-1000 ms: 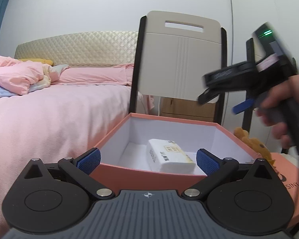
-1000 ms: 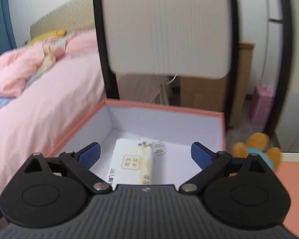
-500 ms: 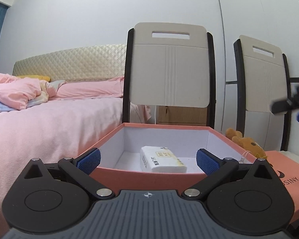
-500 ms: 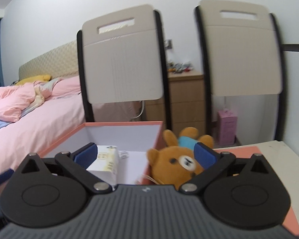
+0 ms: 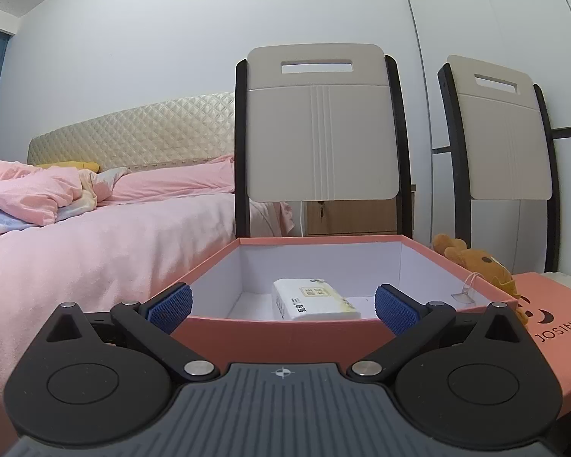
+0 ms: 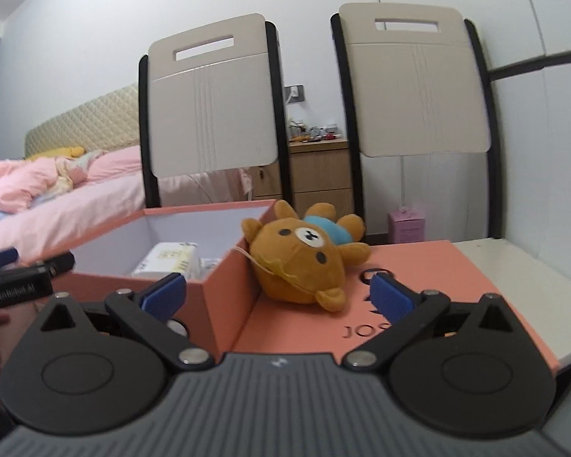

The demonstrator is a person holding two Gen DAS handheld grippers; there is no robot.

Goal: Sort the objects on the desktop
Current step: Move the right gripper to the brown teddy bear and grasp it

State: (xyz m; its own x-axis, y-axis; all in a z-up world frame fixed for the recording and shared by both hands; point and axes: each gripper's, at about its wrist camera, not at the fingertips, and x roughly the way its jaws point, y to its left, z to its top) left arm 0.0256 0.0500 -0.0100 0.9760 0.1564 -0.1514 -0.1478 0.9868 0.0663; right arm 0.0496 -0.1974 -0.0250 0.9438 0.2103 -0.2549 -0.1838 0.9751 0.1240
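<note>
Your right tongs point(image 6: 278, 295) gape wide and empty in front of the teddy bear point(image 6: 304, 255), which lies on the lid point(image 6: 418, 266) beside the box point(image 6: 224, 285); straddle its body squarely before closing. The left tongs point(image 5: 283, 304) stay wide at the box wall, tissue pack point(image 5: 316, 299) inside, while your right has swung away from the box toward the bear

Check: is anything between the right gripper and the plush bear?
Nothing visible. The plush bear lies on the orange lid straight ahead of the open right gripper; the open box's wall stands just left of that path.
</note>
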